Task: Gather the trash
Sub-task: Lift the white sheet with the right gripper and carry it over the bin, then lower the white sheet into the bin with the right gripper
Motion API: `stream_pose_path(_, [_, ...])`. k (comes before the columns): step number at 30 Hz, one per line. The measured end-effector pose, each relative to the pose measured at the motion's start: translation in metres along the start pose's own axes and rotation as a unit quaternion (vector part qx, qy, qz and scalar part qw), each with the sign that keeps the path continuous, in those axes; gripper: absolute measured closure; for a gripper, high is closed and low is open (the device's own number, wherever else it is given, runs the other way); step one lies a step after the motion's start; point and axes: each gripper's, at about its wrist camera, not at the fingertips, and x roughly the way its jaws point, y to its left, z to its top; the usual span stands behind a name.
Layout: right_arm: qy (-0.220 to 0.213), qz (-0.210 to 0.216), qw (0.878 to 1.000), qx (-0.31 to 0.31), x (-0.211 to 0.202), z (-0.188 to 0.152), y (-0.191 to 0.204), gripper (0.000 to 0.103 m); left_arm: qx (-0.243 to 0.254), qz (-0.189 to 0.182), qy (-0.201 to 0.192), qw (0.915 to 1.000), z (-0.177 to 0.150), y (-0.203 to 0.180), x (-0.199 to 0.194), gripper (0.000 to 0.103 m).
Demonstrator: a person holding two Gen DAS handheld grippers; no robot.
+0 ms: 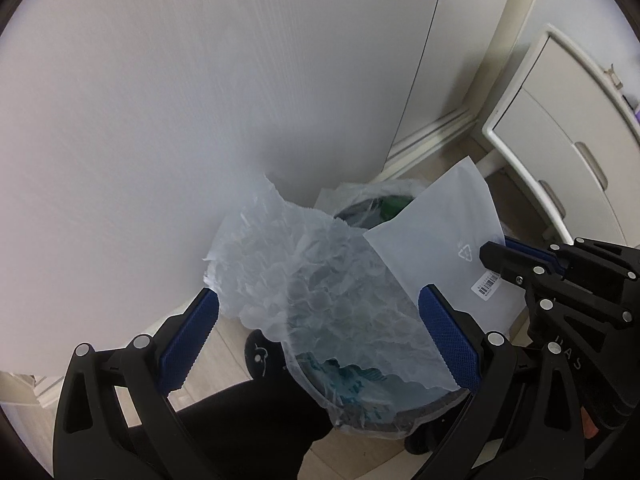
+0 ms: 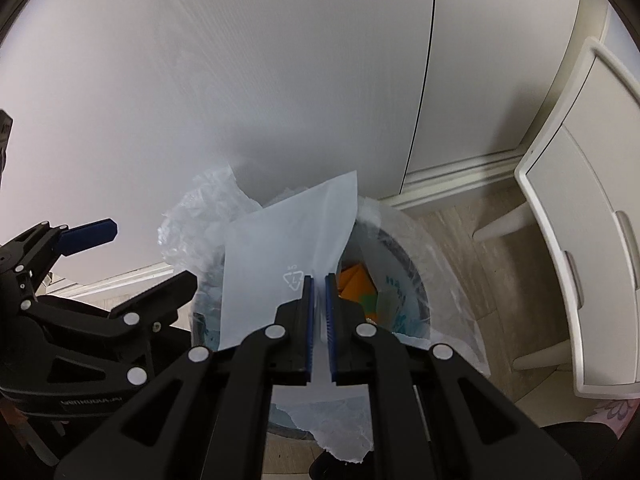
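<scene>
Right gripper (image 2: 319, 280) pinches our white mailer bag (image 2: 288, 248) over the lined bin (image 2: 416, 280) — bubble wrap (image 1: 304, 280) dropped in, left gripper (image 1: 320, 320) wide open, empty — mailer still unreleased.

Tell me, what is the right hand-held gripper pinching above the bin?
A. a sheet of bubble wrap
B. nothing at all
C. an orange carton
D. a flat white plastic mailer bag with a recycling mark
D: in the right wrist view the right hand-held gripper has its blue pads closed on the white mailer bag, held over the lined trash bin; the bubble wrap sits between the open left hand-held gripper.
</scene>
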Motion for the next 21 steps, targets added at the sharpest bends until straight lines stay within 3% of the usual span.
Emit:
stream_pose_path(11, [0.037,0.0,0.999,0.002,0.046,-0.012,-0.008,0.095,0.005,0.005,0.041,0.9991,-0.005,-0.004,0.046,0.006])
stream_pose_path(21, [0.078,-0.004,0.997,0.009,0.081,-0.023,-0.017,0.095,0.044,0.015,0.078,0.9959,-0.01,-0.018,0.083,0.006])
